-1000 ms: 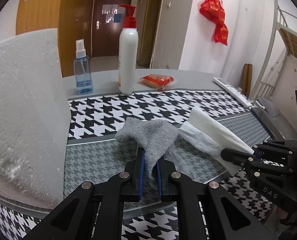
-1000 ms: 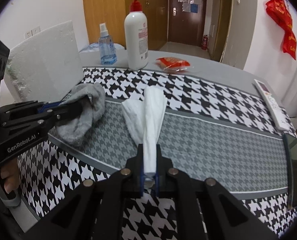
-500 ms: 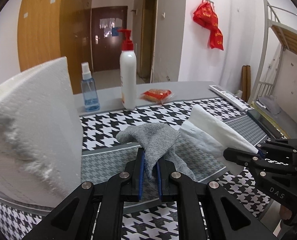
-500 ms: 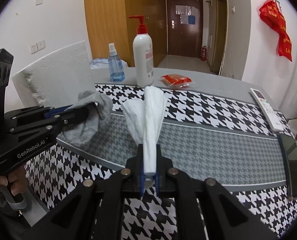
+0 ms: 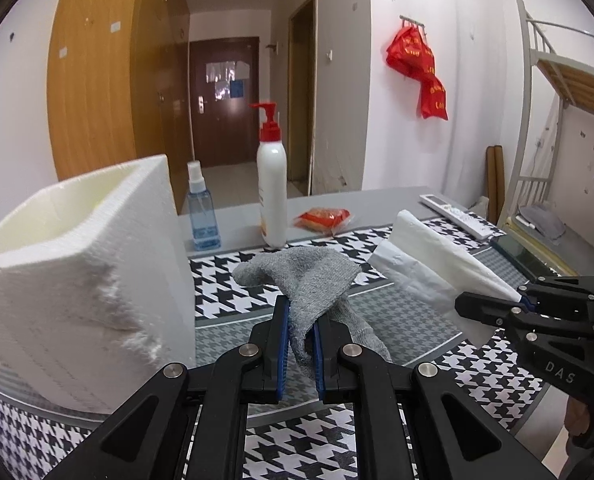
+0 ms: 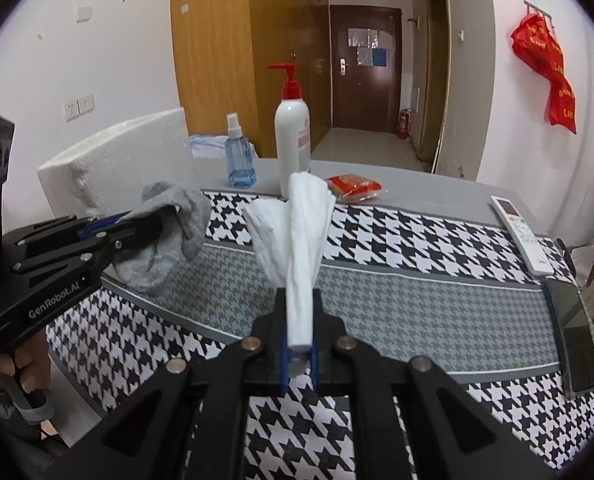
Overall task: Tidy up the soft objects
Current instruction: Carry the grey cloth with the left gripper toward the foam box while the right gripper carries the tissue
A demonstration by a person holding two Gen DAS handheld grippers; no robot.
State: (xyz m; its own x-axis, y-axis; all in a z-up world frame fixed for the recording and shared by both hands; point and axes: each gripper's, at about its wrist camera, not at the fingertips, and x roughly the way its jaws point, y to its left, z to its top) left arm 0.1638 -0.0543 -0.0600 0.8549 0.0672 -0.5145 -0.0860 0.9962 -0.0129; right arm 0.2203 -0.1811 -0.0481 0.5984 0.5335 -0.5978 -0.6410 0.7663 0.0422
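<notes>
My left gripper point(image 5: 300, 312) is shut on a grey sock point(image 5: 309, 280) and holds it above the houndstooth tablecloth point(image 5: 225, 300). The sock also shows in the right wrist view point(image 6: 169, 236), hanging from the left gripper point(image 6: 137, 222). My right gripper point(image 6: 299, 304) is shut on a white tissue cloth point(image 6: 303, 232) that stands up from the jaws, lifted off the table. It shows in the left wrist view point(image 5: 425, 260), held by the right gripper point(image 5: 493, 304). A white foam box point(image 5: 81, 272) with an open top stands just left of the sock.
A white pump bottle point(image 6: 292, 136), a blue spray bottle point(image 6: 239, 156) and a red snack packet point(image 6: 353, 186) stand at the back of the table. A remote control point(image 6: 521, 236) and a dark phone point(image 6: 573, 336) lie along the right edge.
Both grippers have risen, lifting the sock and the tissue cloth off the table. The foam box's open top has come into the left wrist view.
</notes>
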